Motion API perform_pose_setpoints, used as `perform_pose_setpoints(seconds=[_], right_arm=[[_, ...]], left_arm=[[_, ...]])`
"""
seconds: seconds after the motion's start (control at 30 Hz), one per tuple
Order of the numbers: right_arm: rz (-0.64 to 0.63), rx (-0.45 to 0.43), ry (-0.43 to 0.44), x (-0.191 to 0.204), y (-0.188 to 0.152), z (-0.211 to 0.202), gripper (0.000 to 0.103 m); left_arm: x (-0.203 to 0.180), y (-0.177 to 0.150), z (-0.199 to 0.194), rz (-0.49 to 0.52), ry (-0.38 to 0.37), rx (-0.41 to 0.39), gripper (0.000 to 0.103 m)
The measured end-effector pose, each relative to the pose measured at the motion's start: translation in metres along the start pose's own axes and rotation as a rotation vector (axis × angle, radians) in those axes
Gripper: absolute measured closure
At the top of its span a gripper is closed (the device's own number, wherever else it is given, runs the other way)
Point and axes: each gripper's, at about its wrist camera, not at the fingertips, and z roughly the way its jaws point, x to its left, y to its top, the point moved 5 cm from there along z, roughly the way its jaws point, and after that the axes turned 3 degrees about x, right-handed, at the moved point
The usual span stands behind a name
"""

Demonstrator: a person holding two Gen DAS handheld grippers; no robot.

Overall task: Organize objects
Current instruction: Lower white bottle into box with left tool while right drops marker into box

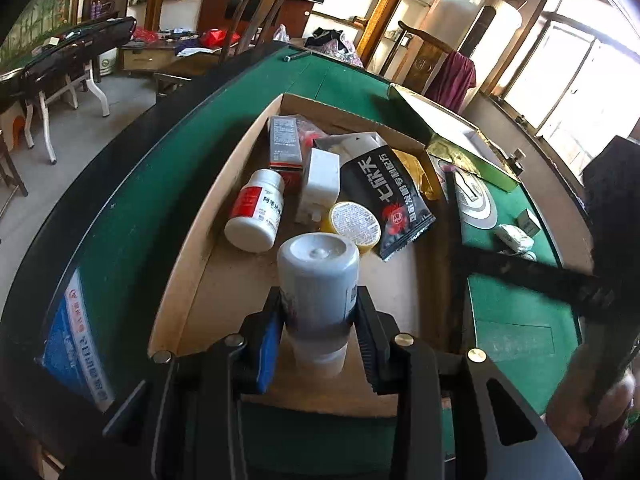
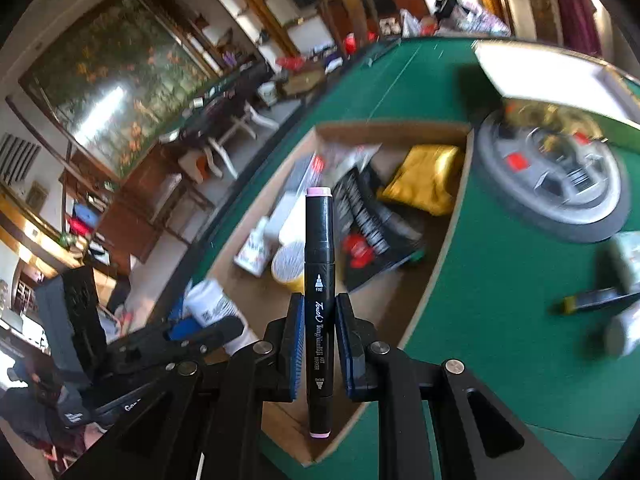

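At the bottom centre of its view, the left gripper points into the cardboard box on the green tabletop, fingers clamped on a grey-capped bottle held lengthwise above the box floor. The right gripper, low in its frame, grips a black marker upright over the box's near end; that view is blurred.

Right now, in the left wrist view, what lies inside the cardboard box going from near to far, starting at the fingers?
Held grey-capped bottle → yellow round tin → white pill bottle with red label → white plastic bottle → red-and-grey carton.
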Motion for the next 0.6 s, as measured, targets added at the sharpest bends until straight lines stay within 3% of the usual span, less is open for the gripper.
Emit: perform_pose_setpoints(seconds=[0.23, 0.43, 0.5, 0.6], right_arm=[[-0.009, 0.07, -0.047, -0.001, -0.001, 0.038, 0.086], [-0.011, 0.082, -0.091, -0.011, 0.005, 0.045, 0.086], [-0.008, 0.09, -0.104, -0.012, 0.005, 0.048, 0.086], [-0.004, 0.094, -0.109, -0.012, 0.006, 0.05, 0.085]], left_arm=[[-0.004, 0.012, 0.026, 0.015, 0.031, 0.055, 0.069], [-0.002, 0.011, 0.035, 0.002, 0.032, 0.074, 0.07], [-0.002, 0.009, 0.034, 0.002, 0.012, 0.068, 0.067], [-0.003, 0.008, 0.023, 0.0, -0.001, 0.036, 0.05]])
